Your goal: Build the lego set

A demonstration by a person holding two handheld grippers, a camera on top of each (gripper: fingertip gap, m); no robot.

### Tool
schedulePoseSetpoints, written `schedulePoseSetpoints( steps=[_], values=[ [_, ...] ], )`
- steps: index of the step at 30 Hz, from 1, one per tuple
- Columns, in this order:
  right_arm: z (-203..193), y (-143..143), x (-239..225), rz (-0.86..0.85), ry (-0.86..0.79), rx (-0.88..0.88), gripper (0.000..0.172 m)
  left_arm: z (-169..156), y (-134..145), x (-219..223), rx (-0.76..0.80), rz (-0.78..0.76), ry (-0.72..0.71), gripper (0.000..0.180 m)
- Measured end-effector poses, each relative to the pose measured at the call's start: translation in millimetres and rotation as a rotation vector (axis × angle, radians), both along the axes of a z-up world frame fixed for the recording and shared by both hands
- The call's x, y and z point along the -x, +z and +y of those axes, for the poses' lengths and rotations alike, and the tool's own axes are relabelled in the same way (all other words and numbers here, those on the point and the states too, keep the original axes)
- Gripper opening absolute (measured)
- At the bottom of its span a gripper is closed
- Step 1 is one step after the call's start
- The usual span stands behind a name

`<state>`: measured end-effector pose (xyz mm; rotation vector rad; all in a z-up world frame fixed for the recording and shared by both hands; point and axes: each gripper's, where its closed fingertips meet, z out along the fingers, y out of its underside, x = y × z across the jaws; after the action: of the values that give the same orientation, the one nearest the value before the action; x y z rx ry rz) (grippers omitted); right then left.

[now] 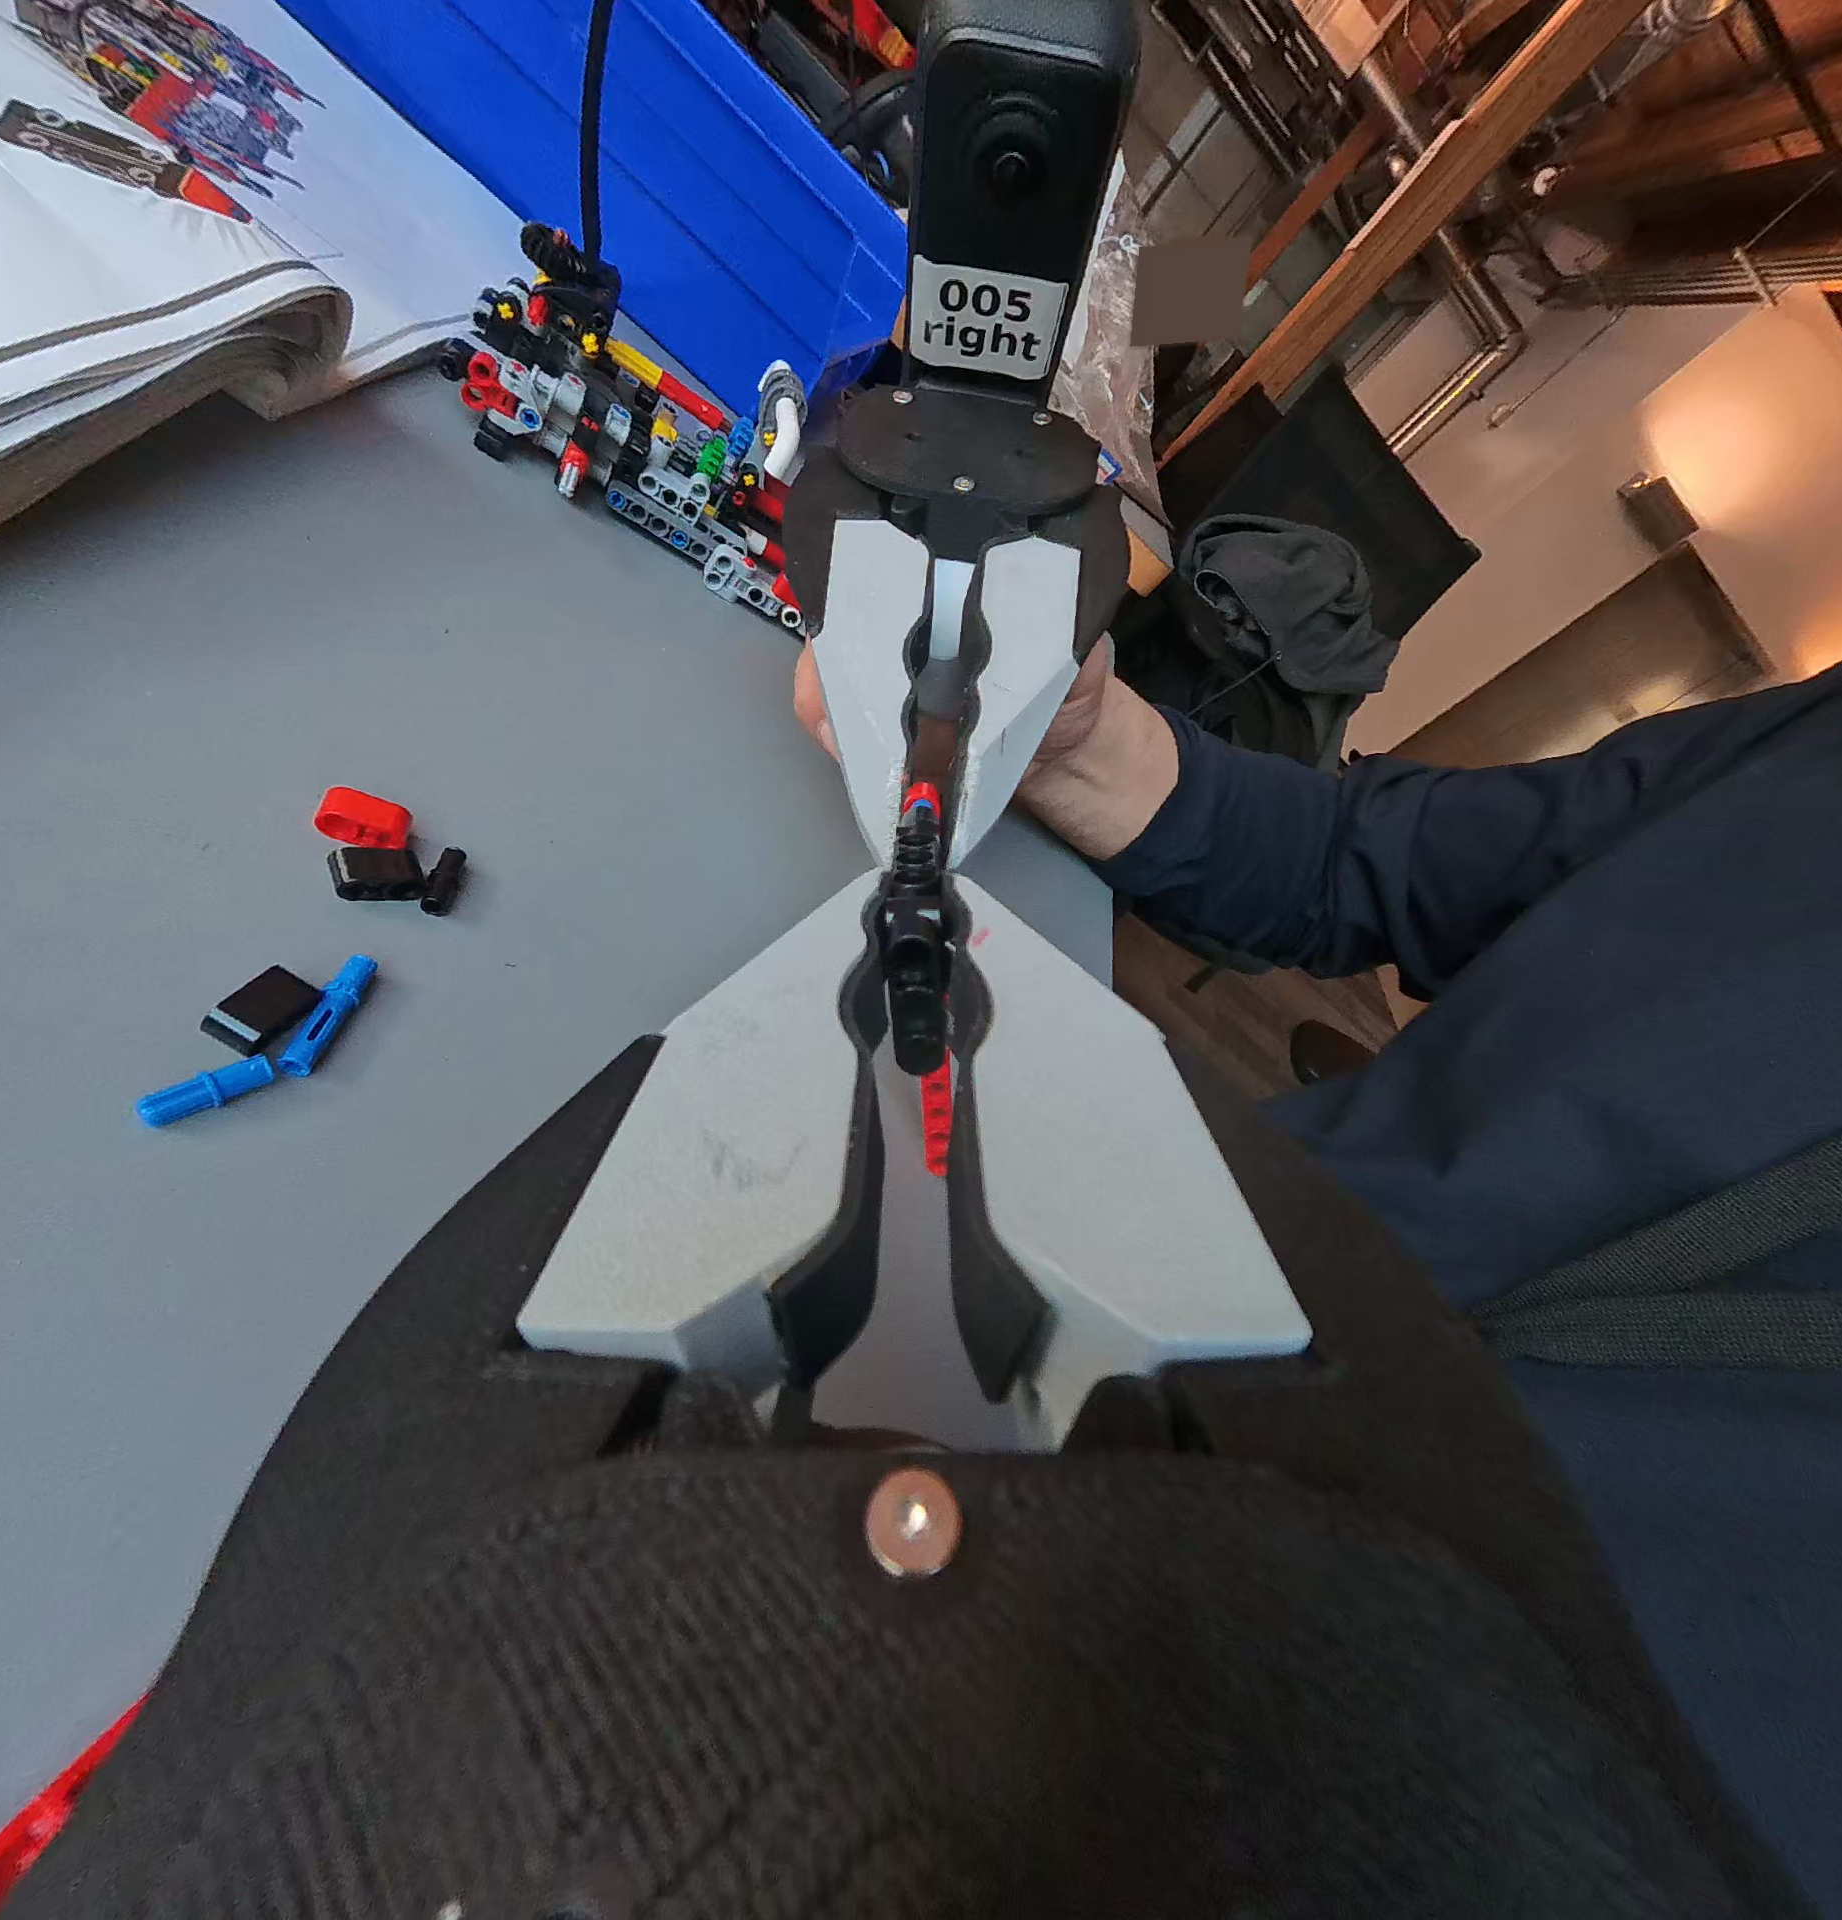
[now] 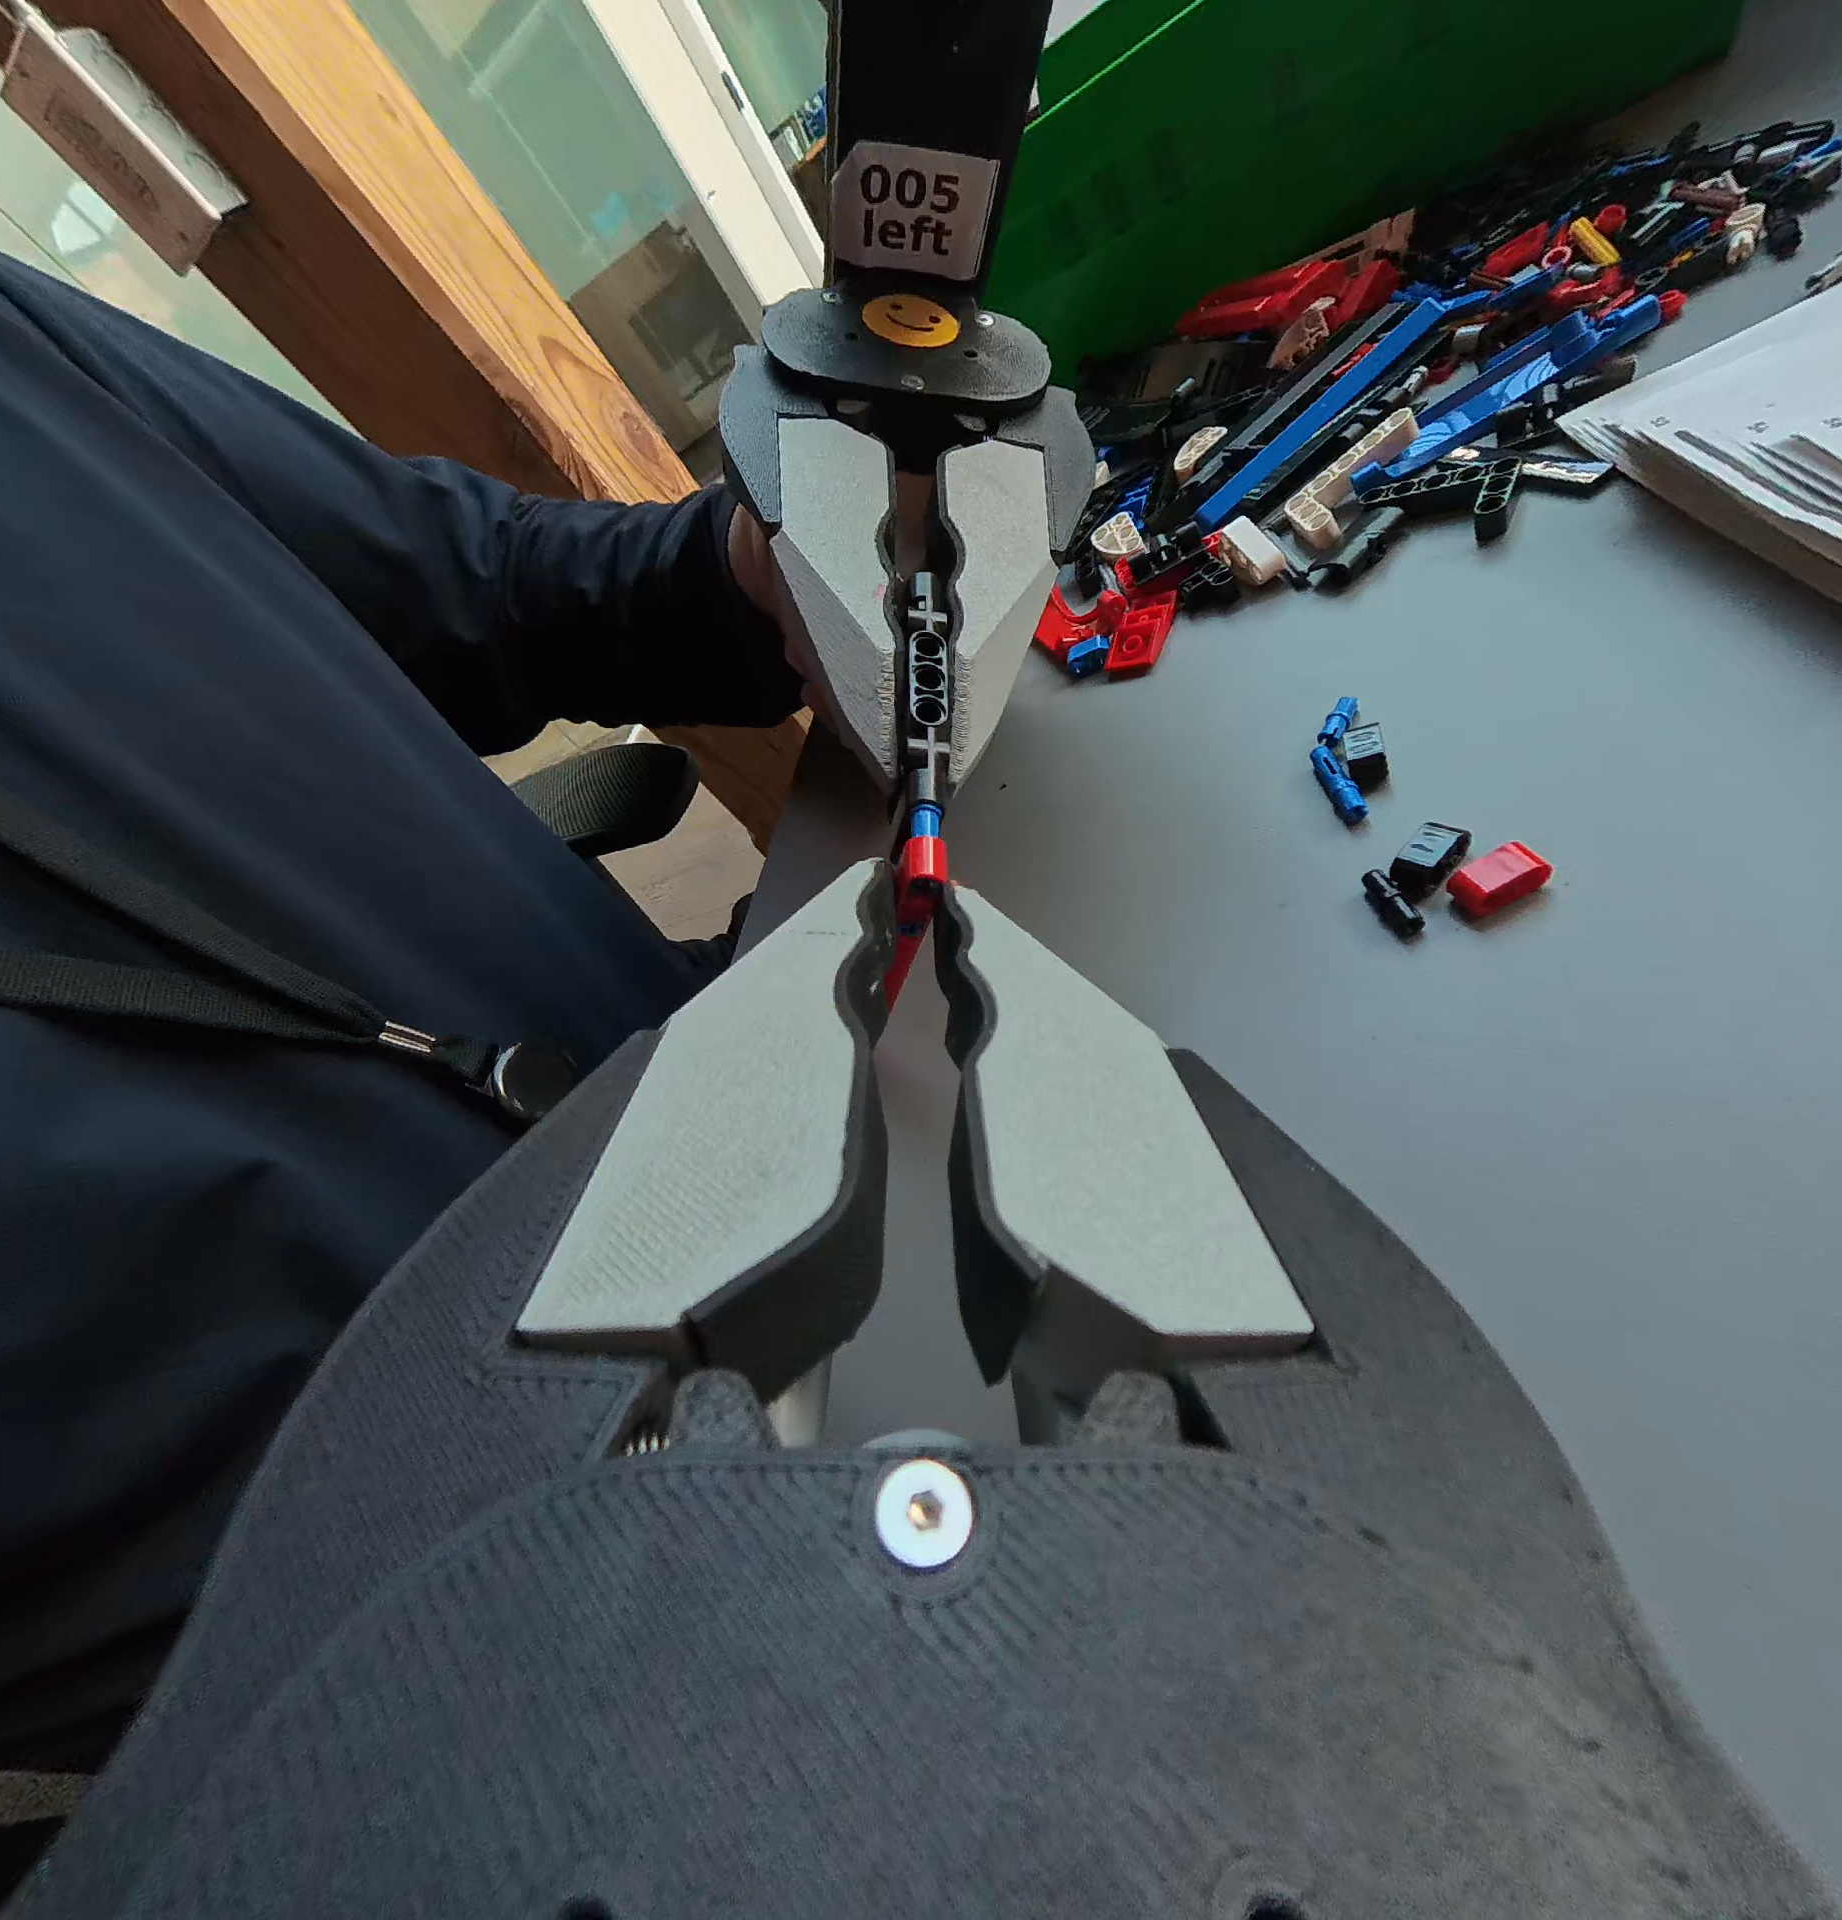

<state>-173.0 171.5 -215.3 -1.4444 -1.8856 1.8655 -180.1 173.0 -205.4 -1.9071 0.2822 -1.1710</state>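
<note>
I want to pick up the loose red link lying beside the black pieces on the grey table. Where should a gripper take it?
Grip the red link across its two long flat sides, coming straight down: it lies flat, and the black piece crowds one end.

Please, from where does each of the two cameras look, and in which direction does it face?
Left wrist view: sits behind the left gripper, looks along its fingers, shut on a black beam, across the grey table to the facing right gripper; a hand and dark sleeve show.
Right wrist view: sits behind the right gripper, shut on a red beam, facing the left gripper; sleeve and torso show.
Shared: both grippers, both beams, loose red, black and blue pieces.
</note>
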Motion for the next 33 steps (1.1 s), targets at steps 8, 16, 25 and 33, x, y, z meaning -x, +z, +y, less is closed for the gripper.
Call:
schedulePoseSetpoints(
  steps=[8, 16, 25, 33],
  values=[
    [16, 39, 6, 0.198, -0.133, 0.080, 0.017, 11, 33, 5, -0.175, -0.012, 0.123, 0.005],
    [9, 34, -5, 0.166, -0.078, 0.058, 0.004, 11, 36, -7, -0.173, -0.144, 0.151, 0.005],
    [-7, 27, -10, 0.150, -0.013, -0.136, 0.004, -15, 16, -6, -0.123, 0.403, -0.100, 0.018],
    [-6, 31, -16, 0.138, 0.004, -0.027, 0.004, -14, 10, -22, -0.141, 0.325, -0.160, 0.005]
  ],
)
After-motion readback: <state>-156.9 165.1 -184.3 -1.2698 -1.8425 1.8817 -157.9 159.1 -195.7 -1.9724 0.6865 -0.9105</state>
